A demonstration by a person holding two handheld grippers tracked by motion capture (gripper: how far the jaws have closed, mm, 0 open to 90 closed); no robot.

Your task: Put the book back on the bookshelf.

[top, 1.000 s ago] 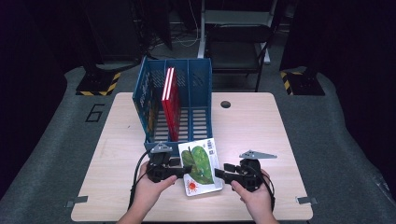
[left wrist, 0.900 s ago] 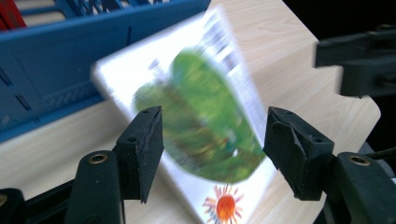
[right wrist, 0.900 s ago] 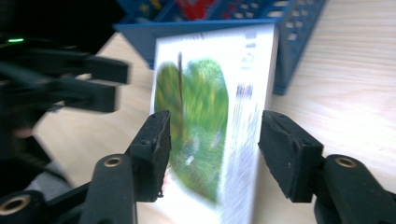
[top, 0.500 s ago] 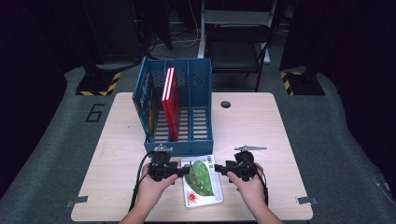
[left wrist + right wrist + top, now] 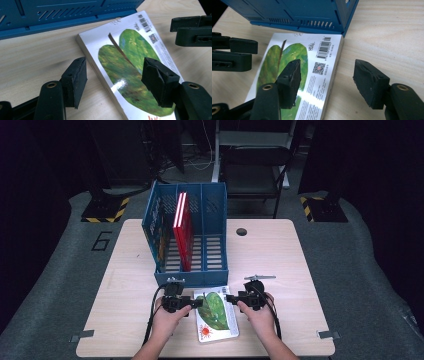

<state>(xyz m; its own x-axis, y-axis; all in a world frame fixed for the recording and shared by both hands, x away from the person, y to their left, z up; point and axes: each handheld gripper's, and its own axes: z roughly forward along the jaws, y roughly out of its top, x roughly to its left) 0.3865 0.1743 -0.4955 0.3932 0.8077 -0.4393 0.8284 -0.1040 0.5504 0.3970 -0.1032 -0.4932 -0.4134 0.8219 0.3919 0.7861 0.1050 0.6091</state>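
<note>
I have both grippers down at the near edge of the table, one on each side of the book, which lies flat, back cover up, just in front of the blue file rack.

My left gripper is spread wide, straddling the book's left edge: one jaw hangs over bare wood, the other over the green leaf picture. My right gripper is spread just as wide over the opposite edge, at 3 o'clock of the book, one jaw above the cover and one above the table. Neither is pinching anything yet.

What worries me: the cover is glossy, so if I close on it from above the pads may skid instead of biting. The book lies flush on the wood, and a jaw driven down at the edge could jam against the table or shove the book into the rack's front wall. If only one side grips, I expect the book to swing and slip out. Farther off, at 12 o'clock, the red books stand in the rack's middle slot, and a tilted book could catch on a divider going in.

Readable marks: a barcode and a square scan code on the cover, with fine print too small to read. On the grey floor at 10 o'clock there is a painted 6.
</note>
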